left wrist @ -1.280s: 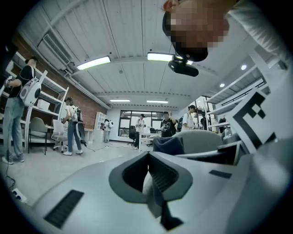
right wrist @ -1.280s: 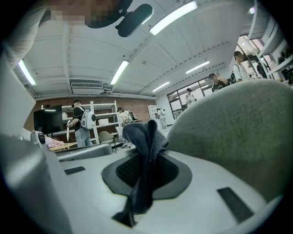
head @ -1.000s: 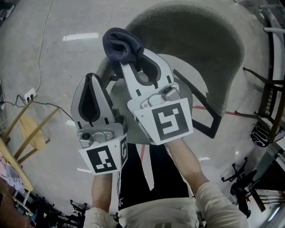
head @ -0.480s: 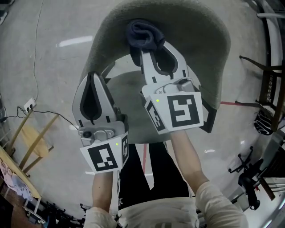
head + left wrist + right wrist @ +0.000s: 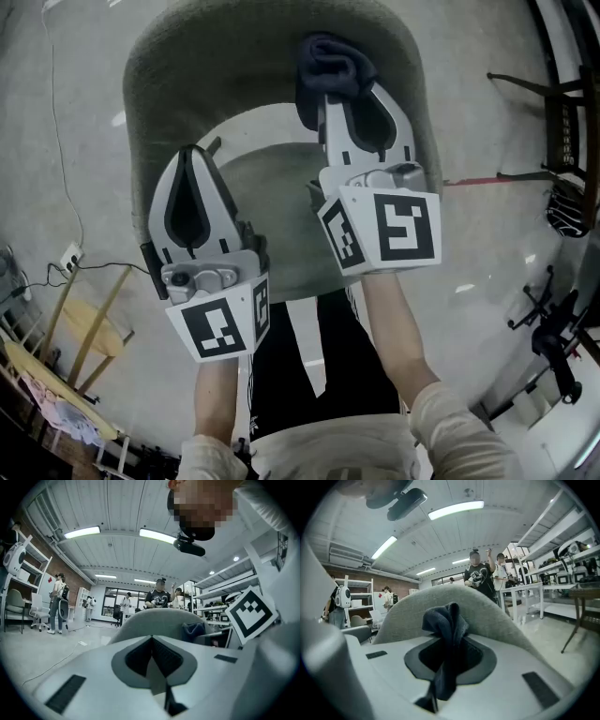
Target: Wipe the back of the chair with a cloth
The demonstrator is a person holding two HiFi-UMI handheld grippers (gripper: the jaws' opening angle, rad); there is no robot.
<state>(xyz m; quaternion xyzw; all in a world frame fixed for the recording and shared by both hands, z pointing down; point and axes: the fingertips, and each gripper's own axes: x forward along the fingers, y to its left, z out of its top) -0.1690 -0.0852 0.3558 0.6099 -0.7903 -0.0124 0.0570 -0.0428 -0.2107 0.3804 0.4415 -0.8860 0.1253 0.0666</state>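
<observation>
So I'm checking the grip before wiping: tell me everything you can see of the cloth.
The cloth is dark blue-grey, soft, bunched into folds. The right gripper is shut on it: a strip runs down between the jaws, the bundle stands above the tips. From the head view it sits at the grey chair back, near its upper rim; contact looks likely.

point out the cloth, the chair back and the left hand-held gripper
cloth [image 5: 335, 64]: head view, bunched dark end
chair back [image 5: 216, 56]: head view, grey padded top
left hand-held gripper [image 5: 190, 155]: head view, closed jaw tips
</observation>
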